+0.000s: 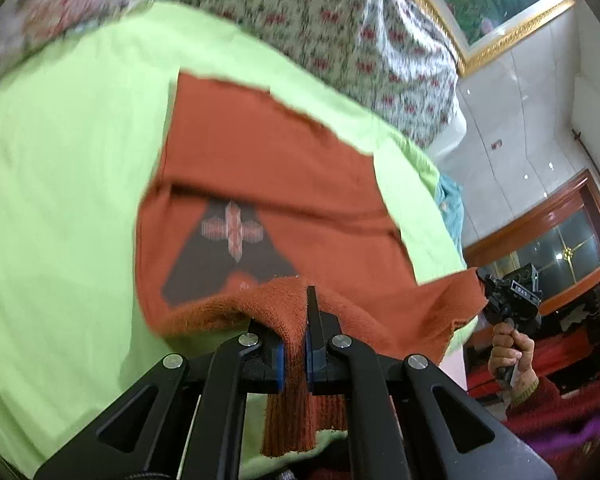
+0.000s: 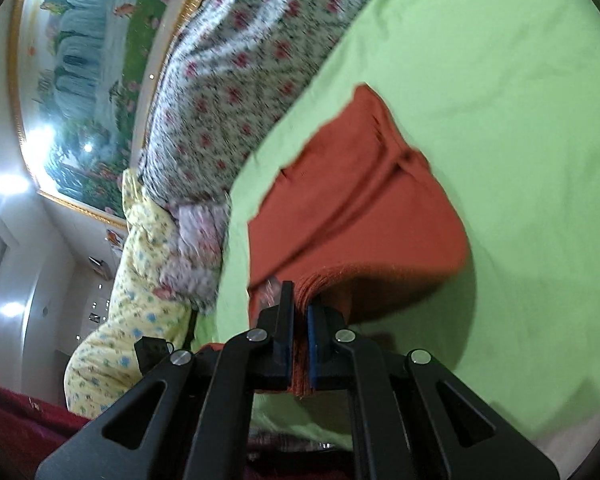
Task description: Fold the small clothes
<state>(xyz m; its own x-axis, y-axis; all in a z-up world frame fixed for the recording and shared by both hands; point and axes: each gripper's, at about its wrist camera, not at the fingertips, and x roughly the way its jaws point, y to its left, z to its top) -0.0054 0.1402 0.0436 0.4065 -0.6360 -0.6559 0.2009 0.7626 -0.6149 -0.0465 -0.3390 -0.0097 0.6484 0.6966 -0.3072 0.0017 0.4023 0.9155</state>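
An orange knit sweater (image 1: pixel 268 168) with a dark patch and a pink cross motif lies on a light green sheet (image 1: pixel 60 168). My left gripper (image 1: pixel 296 312) is shut on the sweater's near ribbed edge and lifts it off the sheet. My right gripper (image 2: pixel 300 308) is shut on another part of the same near edge of the sweater (image 2: pixel 352 200). In the left wrist view the right gripper (image 1: pixel 485 280) shows at the right, pinching the sweater's far corner, held in a hand.
A floral quilt (image 1: pixel 340 20) is piled behind the green sheet (image 2: pixel 500 140). A yellow patterned garment (image 2: pixel 140 264) and a pink cloth lie at the bed's edge. A framed landscape painting (image 2: pixel 84 80) hangs on the wall. A wooden cabinet (image 1: pixel 560 240) stands far right.
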